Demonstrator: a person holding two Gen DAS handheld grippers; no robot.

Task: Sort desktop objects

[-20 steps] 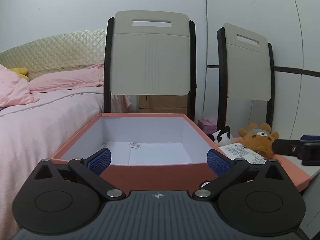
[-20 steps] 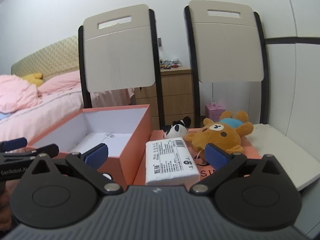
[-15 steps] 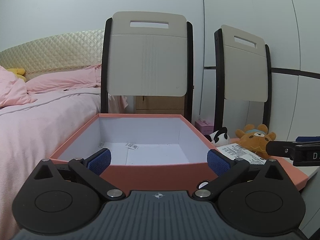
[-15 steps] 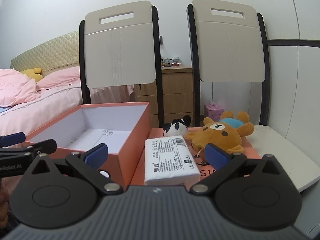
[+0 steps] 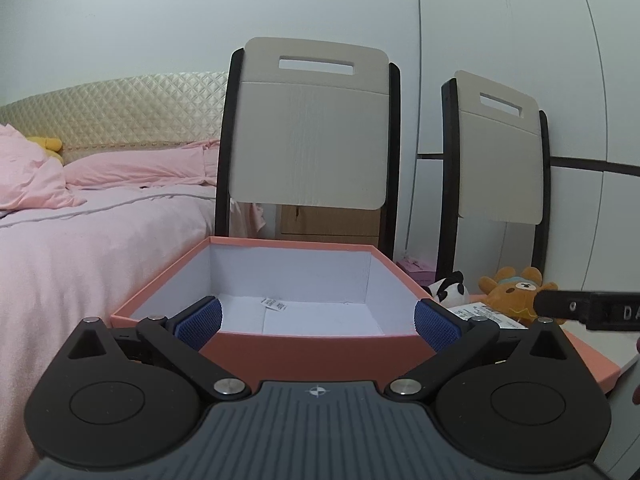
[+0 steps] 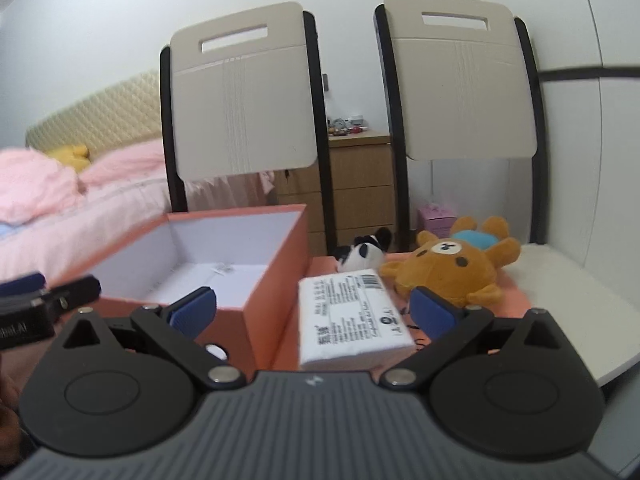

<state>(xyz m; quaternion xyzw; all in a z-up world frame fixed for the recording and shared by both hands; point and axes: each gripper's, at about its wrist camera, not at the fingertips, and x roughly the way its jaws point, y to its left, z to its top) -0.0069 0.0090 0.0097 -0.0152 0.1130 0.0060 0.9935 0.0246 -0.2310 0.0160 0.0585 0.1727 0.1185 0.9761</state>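
An open salmon box (image 5: 312, 346) with a white inside stands in front of my left gripper (image 5: 318, 322), which is open and empty, its pads at the box's near wall. In the right wrist view the box (image 6: 276, 280) is at the left. Right of it, on the salmon lid (image 6: 512, 300), lie a white tissue pack (image 6: 352, 316), a small panda plush (image 6: 360, 254) and a brown bear plush (image 6: 452, 266). My right gripper (image 6: 314, 314) is open and empty, just short of the tissue pack. The bear (image 5: 512, 294) and panda (image 5: 450, 290) also show in the left wrist view.
Two folded beige chairs (image 6: 244, 104) (image 6: 460, 80) lean against the wall behind the table. A pink bed (image 5: 80, 240) lies to the left. A wooden drawer unit (image 6: 360, 188) stands between the chairs. The white tabletop (image 6: 568, 308) ends at the right.
Both grippers have pulled back and tilted a little; the box and the toys sit lower in the views. The right view has shifted left. Nothing was grasped or moved.
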